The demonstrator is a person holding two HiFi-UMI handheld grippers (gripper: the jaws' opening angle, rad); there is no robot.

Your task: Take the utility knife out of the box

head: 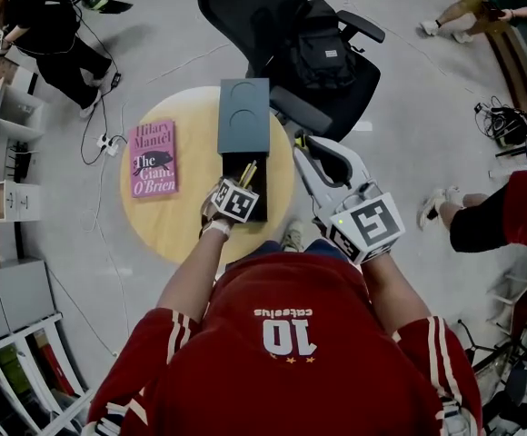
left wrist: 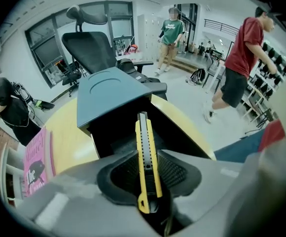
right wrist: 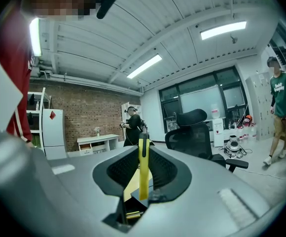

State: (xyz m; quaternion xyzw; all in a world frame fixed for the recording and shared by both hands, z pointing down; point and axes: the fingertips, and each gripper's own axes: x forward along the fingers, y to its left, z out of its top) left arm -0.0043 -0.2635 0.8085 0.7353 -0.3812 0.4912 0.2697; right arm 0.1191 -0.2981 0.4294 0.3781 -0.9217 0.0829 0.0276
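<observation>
1. The left claw (left wrist: 148, 157) is clenched on the knife (left wrist: 144, 132). Its two pads press the narrow sides of the knife, and the wide yellow face with the black slider track is turned to the camera.
2. The front end of the knife reaches out beyond the pads and points over the dark open part of the box (head: 243, 116). I cannot tell if the tip is inside the opening or above it.
3. The box stands on the round yellow worktop (head: 173, 230). Its grey-blue lid lies on the far side and the black open part is on the near side, just under the left claw.
4. The right claw (right wrist: 143, 154) is held higher, to the right of the box and apart from it. Its jaws are closed on a thin yellow strip (right wrist: 143, 174) with a dark upper end. The strip is seen from its edge, so I cannot say what it is.
5. A pink book (head: 153, 159) lies flat on the worktop, left of the box and not touching it.
6. A black chair (head: 286, 25) with a backpack (head: 323, 48) on its seat stands behind the worktop.
</observation>
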